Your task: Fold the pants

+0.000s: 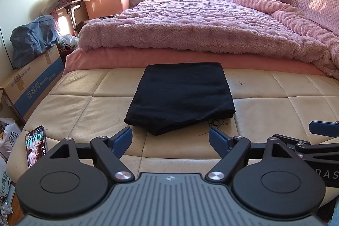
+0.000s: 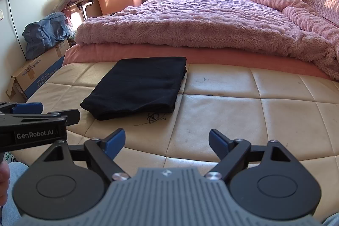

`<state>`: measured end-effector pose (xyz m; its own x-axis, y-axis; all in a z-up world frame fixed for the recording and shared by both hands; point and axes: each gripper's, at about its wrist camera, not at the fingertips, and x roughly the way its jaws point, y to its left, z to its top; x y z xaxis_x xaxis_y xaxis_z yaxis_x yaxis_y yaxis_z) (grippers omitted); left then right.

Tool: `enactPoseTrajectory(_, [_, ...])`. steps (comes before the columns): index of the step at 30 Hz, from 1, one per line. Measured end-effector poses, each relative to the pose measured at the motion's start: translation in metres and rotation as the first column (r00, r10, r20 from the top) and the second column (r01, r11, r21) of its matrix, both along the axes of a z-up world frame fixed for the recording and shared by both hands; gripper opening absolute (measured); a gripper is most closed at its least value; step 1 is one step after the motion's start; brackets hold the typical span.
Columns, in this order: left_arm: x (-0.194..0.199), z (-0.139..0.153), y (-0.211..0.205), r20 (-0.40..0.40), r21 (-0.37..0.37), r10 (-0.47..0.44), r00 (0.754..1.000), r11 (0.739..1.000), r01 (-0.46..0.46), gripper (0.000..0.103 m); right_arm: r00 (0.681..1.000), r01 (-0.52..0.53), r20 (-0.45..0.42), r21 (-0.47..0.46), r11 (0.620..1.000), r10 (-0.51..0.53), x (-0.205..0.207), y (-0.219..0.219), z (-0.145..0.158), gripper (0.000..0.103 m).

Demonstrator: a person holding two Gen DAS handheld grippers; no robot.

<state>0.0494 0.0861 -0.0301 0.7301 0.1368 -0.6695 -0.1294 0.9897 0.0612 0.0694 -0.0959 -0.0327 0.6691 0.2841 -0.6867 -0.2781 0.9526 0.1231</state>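
— Both grippers, left gripper (image 1: 170, 139) and right gripper (image 2: 166, 141), hang spread apart, holding nothing.
— And the folded black fabric pants (image 1: 180, 96)?
— Flat on the cream quilted leather surface (image 1: 275, 107), before the pink fluffy bed (image 1: 190, 20).

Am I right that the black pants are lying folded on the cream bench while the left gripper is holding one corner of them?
Not quite. The pants are folded on the bench, but the left gripper is open, apart from them, as the left wrist view shows.
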Motion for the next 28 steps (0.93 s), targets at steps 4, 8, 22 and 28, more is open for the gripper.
enactPoseTrajectory(4, [-0.0011,0.0009,-0.0017,0.003,0.000,0.001,1.000,1.000,-0.001,0.096,1.000,0.000,0.000,0.000,1.000,0.000,-0.0005,0.0001,0.0003,0.082])
enactPoseTrajectory(8, [-0.0020,0.0012,-0.0047,0.010,0.011,0.001,1.000,1.000,-0.001,0.093,1.000,0.000,-0.003,0.000,1.000,0.000,-0.0011,0.0005,0.0007,0.082])
enactPoseTrajectory(22, [-0.0007,0.0012,-0.0003,0.010,-0.015,0.016,1.000,1.000,-0.016,0.093,1.000,0.001,-0.006,0.001,1.000,-0.001,-0.0012,0.0009,0.0005,0.082])
enactPoseTrajectory(28, [0.0000,0.0003,-0.0005,0.010,-0.021,0.008,1.000,1.000,-0.008,0.093,1.000,0.001,-0.013,0.000,1.000,-0.001,0.0001,0.0011,-0.0004,0.082])
